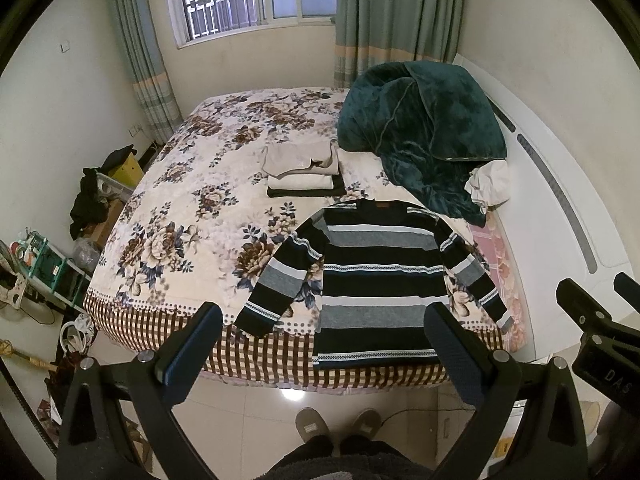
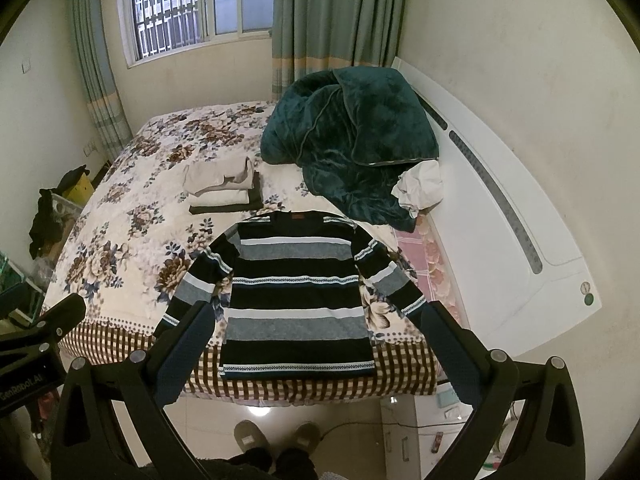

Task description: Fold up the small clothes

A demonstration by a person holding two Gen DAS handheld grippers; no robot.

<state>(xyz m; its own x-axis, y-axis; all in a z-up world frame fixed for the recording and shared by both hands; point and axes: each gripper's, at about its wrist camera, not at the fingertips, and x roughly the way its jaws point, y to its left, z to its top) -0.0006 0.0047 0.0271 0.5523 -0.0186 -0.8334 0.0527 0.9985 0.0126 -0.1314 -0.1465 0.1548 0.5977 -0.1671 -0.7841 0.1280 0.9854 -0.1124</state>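
At the far left, beyond the bed's edge, a cluttered green shelf [image 1: 52, 268] stands on the floor. The left gripper [image 1: 324, 344] hangs above the near edge of the floral-print bedspread [image 1: 176, 208], its jaws wide apart and holding nothing. Toward the middle of the bed, a small stack of folded clothes, beige and cream over a dark piece [image 1: 306, 174], suggests part of the job is done already. Just near of that stack, the navy, grey and white striped knit sweater [image 1: 376, 280] lies flat and face up, collar far, hem overhanging the near edge, both sleeves angled outward and not yet folded. The right gripper [image 2: 320, 344] hovers over the hem, jaws likewise spread and empty. To the far right a rumpled dark-green plush blanket [image 2: 352, 140] is heaped beside the white headboard [image 2: 520, 208].
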